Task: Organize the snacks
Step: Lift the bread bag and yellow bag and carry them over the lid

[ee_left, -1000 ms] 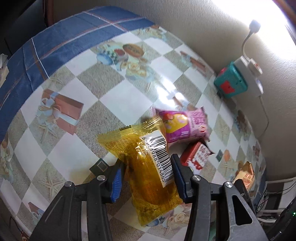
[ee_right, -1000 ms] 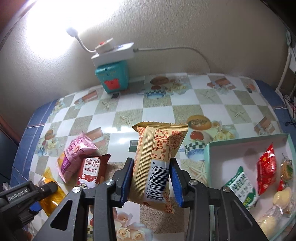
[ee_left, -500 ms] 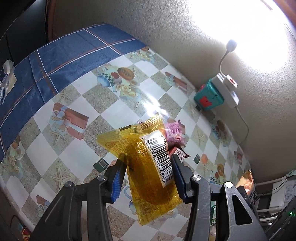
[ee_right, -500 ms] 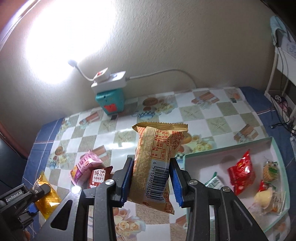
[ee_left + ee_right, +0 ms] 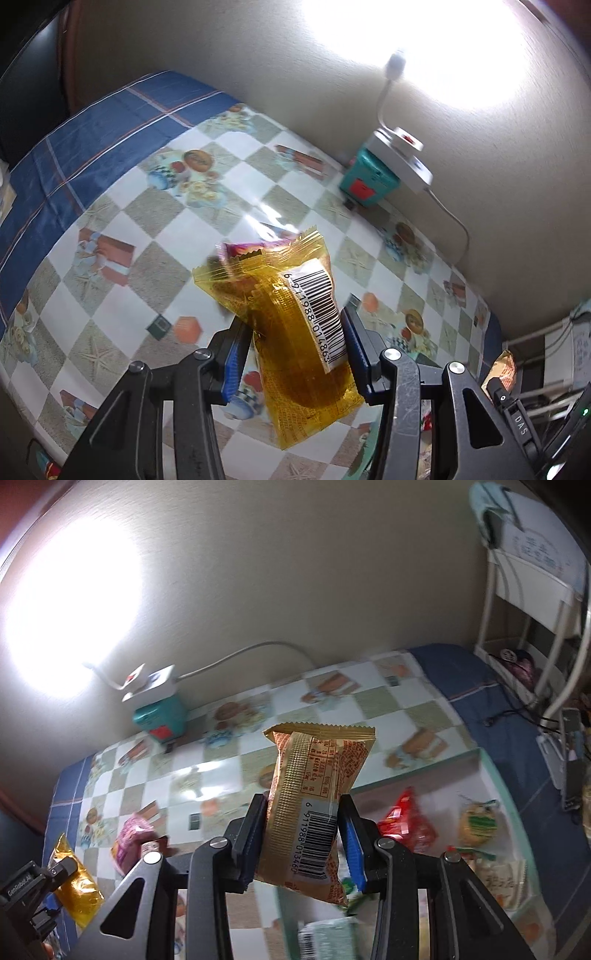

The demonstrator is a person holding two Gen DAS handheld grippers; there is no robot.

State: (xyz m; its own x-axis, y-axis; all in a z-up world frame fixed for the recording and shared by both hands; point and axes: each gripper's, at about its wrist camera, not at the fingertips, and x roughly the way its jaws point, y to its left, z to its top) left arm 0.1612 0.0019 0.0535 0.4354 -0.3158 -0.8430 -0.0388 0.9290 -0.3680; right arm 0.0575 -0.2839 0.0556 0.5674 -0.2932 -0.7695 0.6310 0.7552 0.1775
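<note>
My left gripper [image 5: 293, 354] is shut on a clear amber snack packet [image 5: 291, 332] with a white barcode label, held in the air above the checked tablecloth [image 5: 122, 280]. A pink snack packet [image 5: 243, 249] lies on the cloth just behind it. My right gripper [image 5: 301, 840] is shut on a tan and orange snack packet [image 5: 314, 786], held upright over the edge of a pale green box [image 5: 491, 771]. The box holds a red packet [image 5: 404, 821], a green-and-yellow round snack [image 5: 478, 821] and other packets. In the right wrist view the left gripper with the amber packet [image 5: 75, 882] shows at lower left.
A teal box [image 5: 367, 182] with a white power strip [image 5: 400, 155] on it stands against the wall, under a bright lamp. A pink packet [image 5: 131, 836] and a dark red one beside it lie on the cloth. A white rack [image 5: 532, 602] stands off the table's right end.
Both grippers have risen with their packets; the table looks farther away. The right gripper has moved right, over the green box. The left gripper's packet now covers most of the pink packet.
</note>
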